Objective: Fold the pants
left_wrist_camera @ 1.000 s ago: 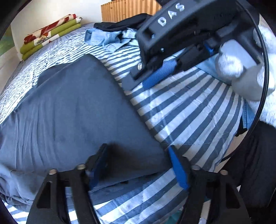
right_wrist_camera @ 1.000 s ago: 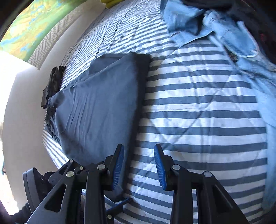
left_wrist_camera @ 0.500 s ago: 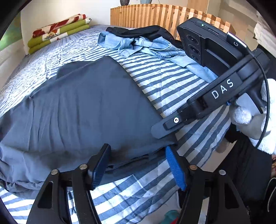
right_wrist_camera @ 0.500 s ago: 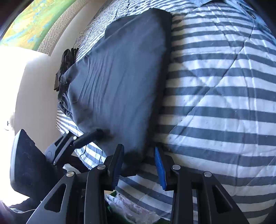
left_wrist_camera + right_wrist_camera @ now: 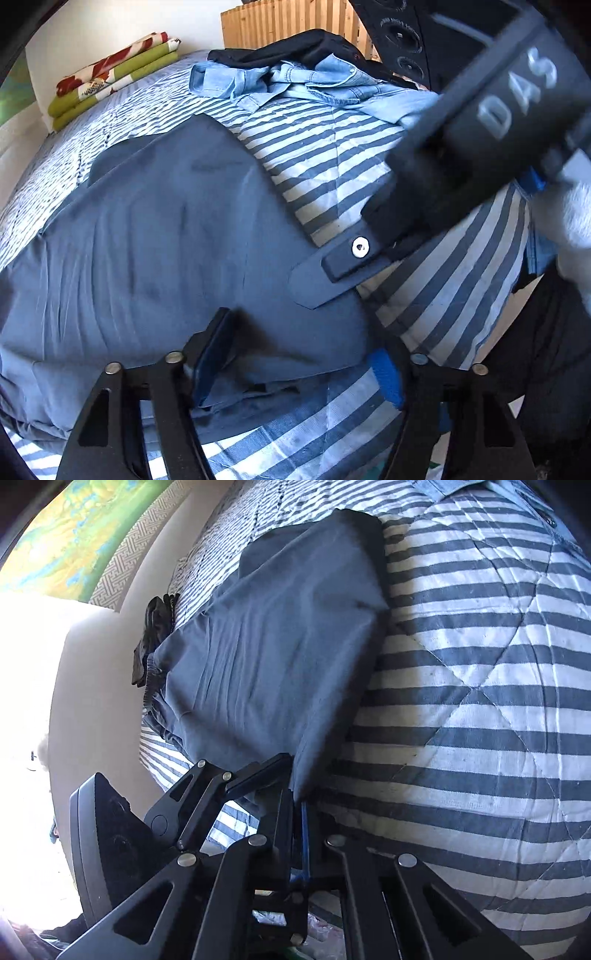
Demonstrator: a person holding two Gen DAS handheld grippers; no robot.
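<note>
Here the right hand-held gripper (image 5: 297, 805) pinches the pants (image 5: 273, 657) corner; the left hand-held gripper (image 5: 295, 354), closing, straddles their hem.

Home bedroom. Bed (image 5: 332, 155) covered with a blue-and-white striped quilted bedspread (image 5: 480, 701), diamond stitching visible. Folded bedding (image 5: 110, 77) in green, red and white stacked at the far end against a pale wall (image 5: 110, 22). Wooden slatted panel (image 5: 291, 22) behind the bed. Loose clothes on the bedspread: denim shirt (image 5: 295, 81), dark garment (image 5: 295, 48), grey-blue pants (image 5: 166, 240). Green-yellow picture with patterned border (image 5: 85, 535) on the side wall.
</note>
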